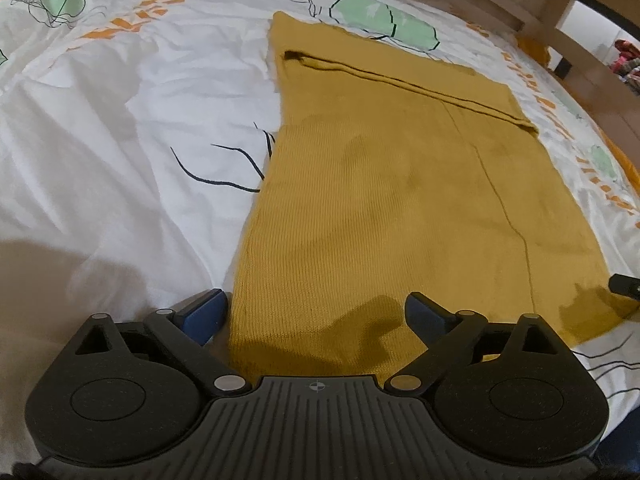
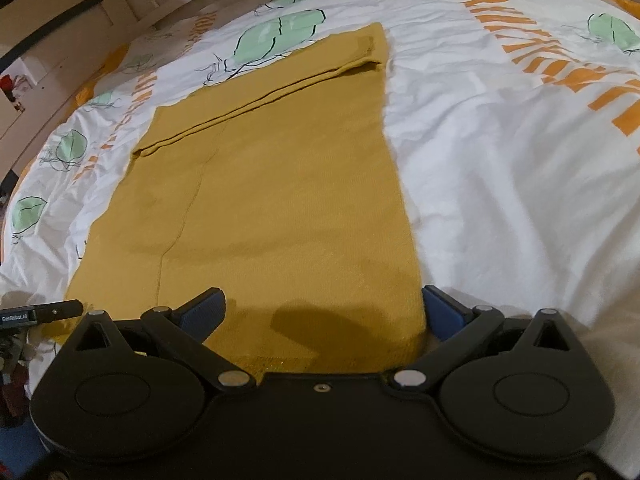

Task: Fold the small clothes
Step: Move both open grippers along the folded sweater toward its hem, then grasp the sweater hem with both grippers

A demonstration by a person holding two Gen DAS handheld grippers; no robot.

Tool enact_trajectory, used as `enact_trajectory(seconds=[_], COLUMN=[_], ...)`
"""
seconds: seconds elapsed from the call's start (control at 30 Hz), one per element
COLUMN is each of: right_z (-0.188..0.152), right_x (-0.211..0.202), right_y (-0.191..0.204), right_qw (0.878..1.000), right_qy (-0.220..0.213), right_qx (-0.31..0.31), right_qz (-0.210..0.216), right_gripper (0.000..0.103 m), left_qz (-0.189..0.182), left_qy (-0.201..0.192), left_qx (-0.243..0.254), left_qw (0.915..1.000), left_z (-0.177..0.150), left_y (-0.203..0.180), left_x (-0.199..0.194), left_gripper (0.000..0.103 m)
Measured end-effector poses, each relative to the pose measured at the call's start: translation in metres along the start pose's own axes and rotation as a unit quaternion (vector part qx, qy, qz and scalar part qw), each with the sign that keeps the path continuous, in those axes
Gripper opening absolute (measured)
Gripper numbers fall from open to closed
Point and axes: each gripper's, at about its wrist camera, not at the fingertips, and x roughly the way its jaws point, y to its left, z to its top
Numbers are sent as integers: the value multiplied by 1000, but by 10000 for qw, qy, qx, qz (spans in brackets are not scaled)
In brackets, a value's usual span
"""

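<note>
A mustard-yellow knitted garment (image 1: pixel 380 200) lies flat on the bed, folded into a long strip with a folded sleeve across its far part; it also shows in the right wrist view (image 2: pixel 280 200). My left gripper (image 1: pixel 316 312) is open, its jaws straddling the garment's near left corner, just above the cloth. My right gripper (image 2: pixel 324 308) is open over the garment's near right corner, its jaws on either side of that edge. The tip of the right gripper (image 1: pixel 624 284) shows at the right edge of the left view, and the left gripper (image 2: pixel 40 314) at the left edge of the right view.
The bed cover (image 1: pixel 120 140) is white with green leaf shapes and orange stripes, and is wrinkled to the garment's left. A wooden bed frame (image 1: pixel 500 4) runs along the far side. The cover (image 2: pixel 520 180) stretches away to the right of the garment.
</note>
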Motion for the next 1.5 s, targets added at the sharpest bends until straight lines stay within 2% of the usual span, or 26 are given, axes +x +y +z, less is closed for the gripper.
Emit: enact_trajectory(seconds=[0.33,0.4,0.5,0.6,0.83,0.9,0.97,1.13,1.33,1.5], right_z=[0,0,1,1,2,2,3,9,18,24], right_x=[-1,-1,-1,-1,-2,-2,-2,-3,-4,-4], right_y=[-3,-3,-3,-3,-4,-4,-5,-10,-22,-31], right_qw=[9999,9999,9999,9998,9996,9996,9995,9984,9935,9892], right_qy=[-32,-34,-38,-36,-34,-13,28,225,490,663], right_qx=[122,125,135,155,234,249,271,371,717,961], right_qz=[71,73,78,90,148,159,185,374,736,885], right_gripper=[102,102,102,102,102,102,102,102,101,95], left_qz=[-27,-5,-4,-20,-111,-102,-156,-345,-384,-585], left_qy=[16,15,15,52,258,347,431,610,761,796], left_qx=[79,69,-29,-46,1,68,67,-36,227,155], left_qw=[10000,10000,10000,10000,9996,9993,9989,9975,9961,9950], left_z=[-1,0,1,3,11,13,15,21,23,24], left_y=[0,0,3,6,16,18,22,33,31,34], left_x=[0,1,-1,-4,-10,-9,-9,-7,-1,1], left_gripper=[92,82,73,67,63,52,49,43,38,22])
